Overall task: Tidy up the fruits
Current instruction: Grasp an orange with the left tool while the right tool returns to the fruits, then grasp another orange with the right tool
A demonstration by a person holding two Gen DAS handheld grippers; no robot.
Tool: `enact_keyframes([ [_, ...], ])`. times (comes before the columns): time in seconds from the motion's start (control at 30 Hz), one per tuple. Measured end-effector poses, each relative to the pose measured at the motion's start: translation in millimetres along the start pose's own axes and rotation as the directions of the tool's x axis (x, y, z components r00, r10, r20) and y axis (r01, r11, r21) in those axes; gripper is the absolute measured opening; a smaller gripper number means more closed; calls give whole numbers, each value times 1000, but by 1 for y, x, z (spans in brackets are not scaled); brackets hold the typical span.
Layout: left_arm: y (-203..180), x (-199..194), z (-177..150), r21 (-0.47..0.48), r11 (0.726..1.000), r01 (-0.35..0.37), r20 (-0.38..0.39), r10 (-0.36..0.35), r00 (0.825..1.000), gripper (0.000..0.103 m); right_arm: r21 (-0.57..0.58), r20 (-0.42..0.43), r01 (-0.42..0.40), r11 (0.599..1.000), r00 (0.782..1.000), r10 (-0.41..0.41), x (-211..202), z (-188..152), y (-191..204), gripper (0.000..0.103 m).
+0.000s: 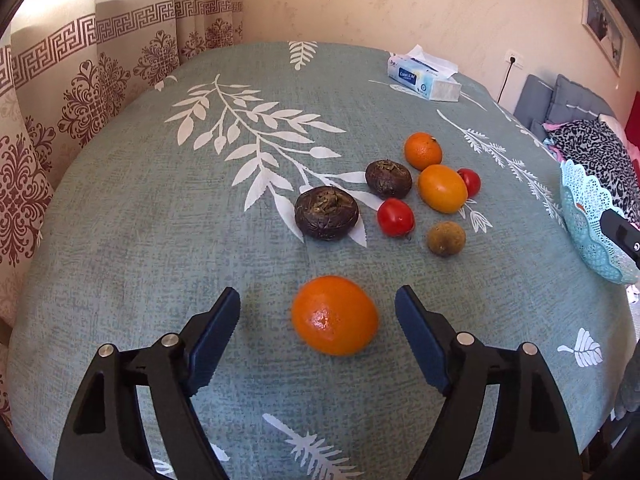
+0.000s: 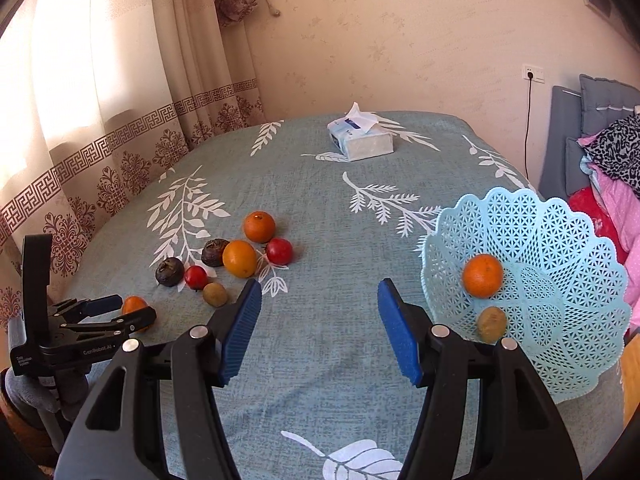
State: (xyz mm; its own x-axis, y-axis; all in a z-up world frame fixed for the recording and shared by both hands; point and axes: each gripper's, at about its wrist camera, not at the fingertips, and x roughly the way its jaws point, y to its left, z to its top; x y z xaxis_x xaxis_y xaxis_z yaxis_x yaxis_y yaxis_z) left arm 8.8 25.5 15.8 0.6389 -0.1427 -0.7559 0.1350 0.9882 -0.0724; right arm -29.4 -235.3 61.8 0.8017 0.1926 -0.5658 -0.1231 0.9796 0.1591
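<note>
My left gripper [image 1: 318, 300] is open, its blue pads on either side of an orange [image 1: 335, 315] that lies on the tablecloth; the orange touches neither pad. Beyond it lie several fruits: two dark brown ones [image 1: 327, 212], two red ones [image 1: 395, 217], two more oranges [image 1: 442, 188] and a small brown one [image 1: 445, 238]. My right gripper [image 2: 320, 294] is open and empty above the cloth. To its right stands a light blue lattice basket [image 2: 568, 280] holding an orange [image 2: 483, 275] and a small brown fruit [image 2: 491, 323]. The left gripper [image 2: 120, 312] also shows in the right wrist view.
A tissue box [image 2: 360, 138] stands at the far side of the table [image 2: 320, 360]. Curtains hang at the left and a wall is behind. A sofa with clothes [image 2: 608, 152] is at the right past the table's edge.
</note>
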Motion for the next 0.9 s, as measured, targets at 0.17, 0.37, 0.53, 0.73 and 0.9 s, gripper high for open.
enact_keyframes([
  [0.17,0,5,-1,7,1000,3,-11,-3,1000,69,-6,-28,-36,999,999,36,12,3,10,62],
  [0.37,-5,2,-2,36,999,14,-3,-14,1000,46,-7,-60,-75,997,995,75,27,9,21,62],
  [0.53,-5,-1,0,38,999,16,-4,-15,1000,42,-20,-94,-103,995,991,101,42,14,31,62],
  [0.73,2,-16,8,18,1000,6,37,-7,999,42,-16,-152,-146,989,978,142,71,23,44,62],
  [0.9,6,-28,14,12,1000,-7,76,6,997,42,-9,-206,-170,985,965,165,100,29,52,62],
])
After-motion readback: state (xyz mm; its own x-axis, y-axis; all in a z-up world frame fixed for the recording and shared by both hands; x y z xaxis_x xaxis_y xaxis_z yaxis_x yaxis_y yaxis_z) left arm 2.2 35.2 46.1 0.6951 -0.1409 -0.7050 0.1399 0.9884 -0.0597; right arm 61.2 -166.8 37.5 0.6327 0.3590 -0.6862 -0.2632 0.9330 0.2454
